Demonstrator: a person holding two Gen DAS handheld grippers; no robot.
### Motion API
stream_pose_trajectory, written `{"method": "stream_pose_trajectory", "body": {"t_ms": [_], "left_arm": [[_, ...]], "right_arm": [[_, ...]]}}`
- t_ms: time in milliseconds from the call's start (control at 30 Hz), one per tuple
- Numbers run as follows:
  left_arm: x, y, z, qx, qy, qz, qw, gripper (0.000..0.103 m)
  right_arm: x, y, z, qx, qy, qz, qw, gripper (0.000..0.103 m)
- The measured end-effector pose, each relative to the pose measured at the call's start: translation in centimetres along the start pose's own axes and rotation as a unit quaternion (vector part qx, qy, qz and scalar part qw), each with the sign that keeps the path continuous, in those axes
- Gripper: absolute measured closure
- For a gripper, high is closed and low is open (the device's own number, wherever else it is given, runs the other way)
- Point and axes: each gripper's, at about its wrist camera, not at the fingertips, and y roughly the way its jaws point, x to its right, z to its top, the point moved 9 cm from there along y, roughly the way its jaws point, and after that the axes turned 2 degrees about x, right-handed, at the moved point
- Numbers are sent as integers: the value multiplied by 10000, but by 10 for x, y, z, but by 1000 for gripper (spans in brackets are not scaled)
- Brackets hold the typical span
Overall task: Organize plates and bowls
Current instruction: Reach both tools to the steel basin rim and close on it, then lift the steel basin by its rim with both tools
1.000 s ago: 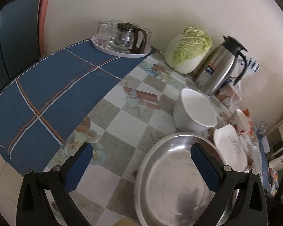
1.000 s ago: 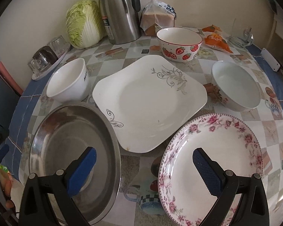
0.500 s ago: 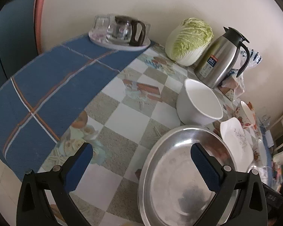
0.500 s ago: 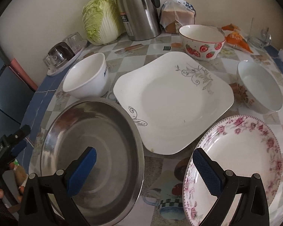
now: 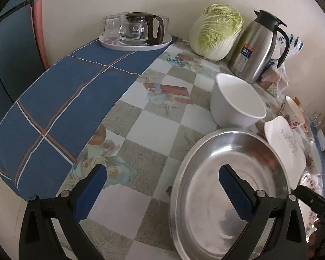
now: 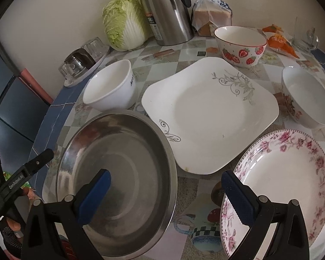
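Bench (image 6: 205, 190), checked cloth. Held: nothing.
- Steel basin (image 6: 117, 179) — near edge, left.
- Square white plate (image 6: 208, 114), centre; flowered plate (image 6: 292, 179) beside it, right.
- White bowl (image 6: 110, 88), strawberry bowl (image 6: 240, 43), small flowered bowl (image 6: 307, 99) — apart, unstacked.
- Left hand-held gripper (image 5: 162, 188): spread, straddling the basin's near rim.
- Right hand-held gripper (image 6: 165, 186): spread, between basin and flowered plate.
Step, by judgement: approach, nothing gathered yet. Next calls for pinching one rim, likely a plate's, and stacking like with like.

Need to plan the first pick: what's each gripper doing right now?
Left gripper: open, holding nothing, above the steel basin.
Right gripper: open, holding nothing, between the steel basin and the floral plate.
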Motion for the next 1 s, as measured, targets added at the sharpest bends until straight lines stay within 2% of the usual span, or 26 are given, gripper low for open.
{"method": "stream_pose_trajectory", "body": {"t_ms": [33,100,167,300,400,467,600,667,733,867,1000], "left_arm": [[0,0,-1,-19,62,14,10000,0],[1,1,-3,-50,209,84,9997,0],[1,1,-5,-110,292,132,9994,0],[7,4,-10,-262,403,-11,9988,1],[10,11,-17,-479,485,-12,9977,16],[11,18,-23,-691,494,-84,9963,34],[14,25,-29,-883,480,-151,9948,42],[17,28,-32,-979,488,-200,9938,53],[18,31,-35,-1104,450,-241,9926,57],[17,32,-37,-1104,459,-168,9927,61],[16,32,-38,-1127,453,-134,9925,63]], "right_arm": [[0,-1,0,18,-14,4,10000,4],[-1,-3,0,40,-14,38,10000,15],[-1,-2,-3,-54,35,90,9999,17],[3,2,-8,-196,204,205,9994,30],[4,4,-11,-292,279,286,9988,40],[4,6,-15,-378,322,354,9981,50],[6,14,-23,-627,451,421,9961,67],[6,17,-24,-678,461,469,9955,73],[5,20,-26,-720,453,493,9952,78],[8,25,-28,-784,510,443,9946,88],[10,31,-30,-870,494,403,9942,92]]}}
